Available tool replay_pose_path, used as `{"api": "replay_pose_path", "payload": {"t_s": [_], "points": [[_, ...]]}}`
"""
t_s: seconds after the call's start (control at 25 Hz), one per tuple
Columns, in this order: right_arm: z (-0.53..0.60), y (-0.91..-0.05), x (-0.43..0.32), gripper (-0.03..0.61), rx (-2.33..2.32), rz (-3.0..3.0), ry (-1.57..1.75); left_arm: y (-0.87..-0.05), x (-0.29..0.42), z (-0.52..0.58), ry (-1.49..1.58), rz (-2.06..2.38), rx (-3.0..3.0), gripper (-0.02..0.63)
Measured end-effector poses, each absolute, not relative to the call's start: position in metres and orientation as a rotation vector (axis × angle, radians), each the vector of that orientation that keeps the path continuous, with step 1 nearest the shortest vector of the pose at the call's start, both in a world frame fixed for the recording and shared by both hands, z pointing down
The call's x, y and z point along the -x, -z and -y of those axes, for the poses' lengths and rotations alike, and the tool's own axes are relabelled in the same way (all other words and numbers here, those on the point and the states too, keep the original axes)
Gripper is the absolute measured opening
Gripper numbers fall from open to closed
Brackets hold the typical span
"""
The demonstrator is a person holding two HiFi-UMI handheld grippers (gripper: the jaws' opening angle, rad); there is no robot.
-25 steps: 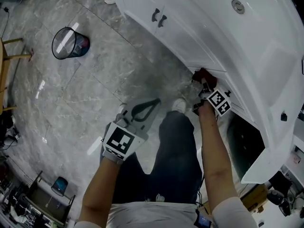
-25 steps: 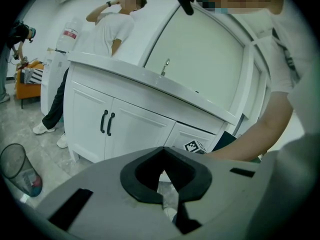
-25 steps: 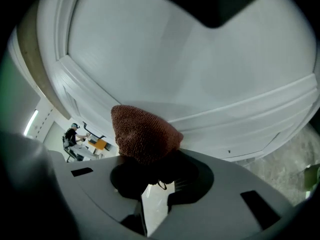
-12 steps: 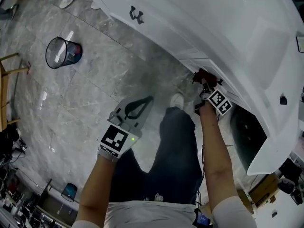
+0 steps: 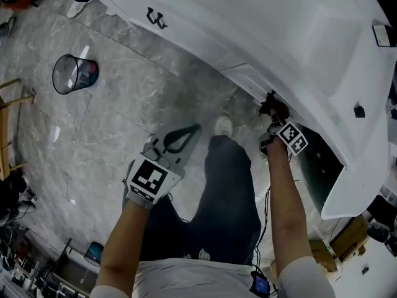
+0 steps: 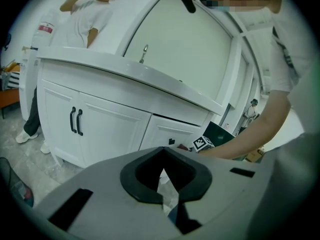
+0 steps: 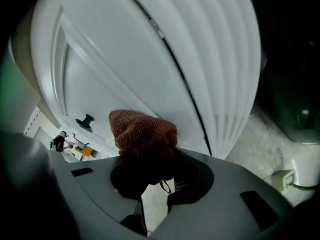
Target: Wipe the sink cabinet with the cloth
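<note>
The white sink cabinet [image 5: 248, 30] fills the top of the head view. My right gripper [image 5: 271, 113] is shut on a dark red cloth [image 5: 272, 104] and presses it against the cabinet front under the counter edge. In the right gripper view the cloth [image 7: 142, 131] bulges out of the right gripper [image 7: 150, 156] against a white panel [image 7: 125, 59] near a black knob [image 7: 85, 120]. My left gripper [image 5: 197, 130] hangs shut over the floor, holding nothing. In its own view the left gripper [image 6: 164, 154] faces the cabinet doors [image 6: 110, 129].
Black door handles [image 5: 155, 18] sit far left of the cloth. A dark opening [image 5: 319, 163] gapes right of the right gripper. A wire bin [image 5: 74, 73] stands on the grey tile floor. My shoe [image 5: 223, 127] is below the cabinet. Another person [image 6: 85, 19] stands by the counter's far end.
The right gripper has slid the cloth to the right along the cabinet front, further from the door handles. The head view has shifted with it. The left gripper has barely moved.
</note>
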State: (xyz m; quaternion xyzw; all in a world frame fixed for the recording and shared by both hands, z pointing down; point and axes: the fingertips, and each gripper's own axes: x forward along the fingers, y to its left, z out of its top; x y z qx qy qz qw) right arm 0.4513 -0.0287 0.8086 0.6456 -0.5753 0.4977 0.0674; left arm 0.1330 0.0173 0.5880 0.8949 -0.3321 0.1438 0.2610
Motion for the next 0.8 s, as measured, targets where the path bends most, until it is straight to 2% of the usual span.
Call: {"api": "replay_pose_path", "payload": {"t_s": [0.36,0.8], "points": [[0.013,-0.786,-0.475,0.087,-2.022,1.701,-1.491,-0.575,-0.153,-0.021,-0.369,0.865,-2.441,0.009],[0.009,-0.709,-0.483,0.086,-2.064,1.683,-1.430,-0.543,-0.140,-0.032,-0.304,0.875,-2.408,0.009]]}}
